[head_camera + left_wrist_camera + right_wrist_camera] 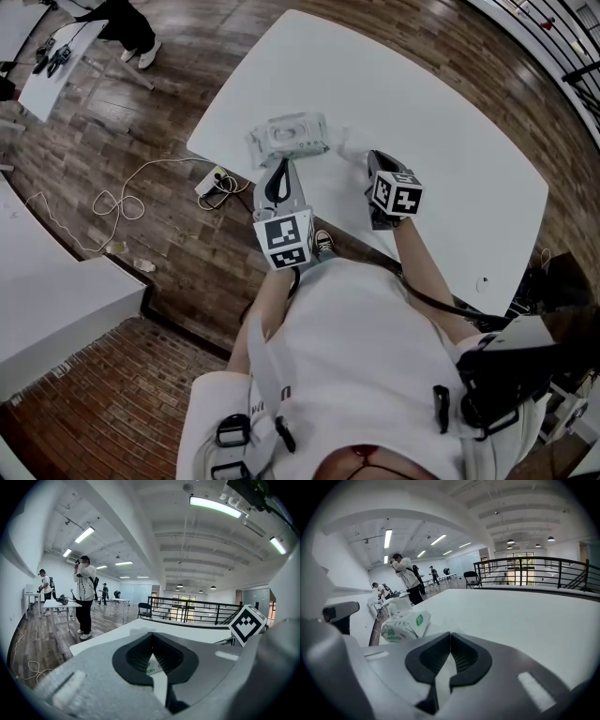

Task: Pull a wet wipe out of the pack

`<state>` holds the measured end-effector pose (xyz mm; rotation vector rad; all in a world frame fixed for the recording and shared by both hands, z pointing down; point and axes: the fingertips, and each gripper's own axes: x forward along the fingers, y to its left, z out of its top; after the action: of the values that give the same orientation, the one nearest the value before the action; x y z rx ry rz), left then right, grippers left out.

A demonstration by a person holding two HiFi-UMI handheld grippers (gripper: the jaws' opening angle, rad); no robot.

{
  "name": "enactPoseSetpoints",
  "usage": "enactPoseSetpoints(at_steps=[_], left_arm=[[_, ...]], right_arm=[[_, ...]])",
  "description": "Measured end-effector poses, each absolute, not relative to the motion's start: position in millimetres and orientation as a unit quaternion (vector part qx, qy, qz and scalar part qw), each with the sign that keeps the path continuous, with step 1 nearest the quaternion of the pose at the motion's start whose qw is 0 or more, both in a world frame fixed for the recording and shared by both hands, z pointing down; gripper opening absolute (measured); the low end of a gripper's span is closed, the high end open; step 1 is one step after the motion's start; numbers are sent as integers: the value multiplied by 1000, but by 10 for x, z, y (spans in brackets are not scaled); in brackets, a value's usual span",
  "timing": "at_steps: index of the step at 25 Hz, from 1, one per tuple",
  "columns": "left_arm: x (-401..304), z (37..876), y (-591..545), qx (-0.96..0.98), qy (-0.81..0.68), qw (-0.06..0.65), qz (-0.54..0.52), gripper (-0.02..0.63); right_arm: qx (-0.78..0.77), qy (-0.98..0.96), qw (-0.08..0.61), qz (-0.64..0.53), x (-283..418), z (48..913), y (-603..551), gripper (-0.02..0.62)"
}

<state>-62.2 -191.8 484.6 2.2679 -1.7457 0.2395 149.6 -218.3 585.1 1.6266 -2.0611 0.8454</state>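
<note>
The white wet wipe pack (289,136) with green print lies near the table's left edge, also seen in the right gripper view (404,625). My left gripper (280,164) is shut, its tips at the pack's near edge. Through its jaws (151,635) a bit of the pack (152,666) shows underneath. My right gripper (371,157) is to the right of the pack, low over the table, jaws shut (450,637). A crumpled white wet wipe (349,145) lies on the table and reaches up to its tips. The pinch itself is hidden.
The white table (450,141) stretches far and right of the pack. Its left edge (216,122) runs close by the pack. A power strip with a cable (214,183) lies on the wooden floor. A person (85,597) stands by other tables, and a black railing (525,573) runs behind.
</note>
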Motion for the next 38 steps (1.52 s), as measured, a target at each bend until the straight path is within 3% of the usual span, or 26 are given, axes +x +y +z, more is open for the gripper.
enactPoseSetpoints(at_steps=[18,38], left_arm=[[-633,4864,-1939,781,-603,140,81,2],[-611,4838,-1958,785,-600,132,81,2]], right_arm=[[551,-699,272,366,1500,6210,-1995,8],[534,-721,285,337,1466,5962,-2077,51]])
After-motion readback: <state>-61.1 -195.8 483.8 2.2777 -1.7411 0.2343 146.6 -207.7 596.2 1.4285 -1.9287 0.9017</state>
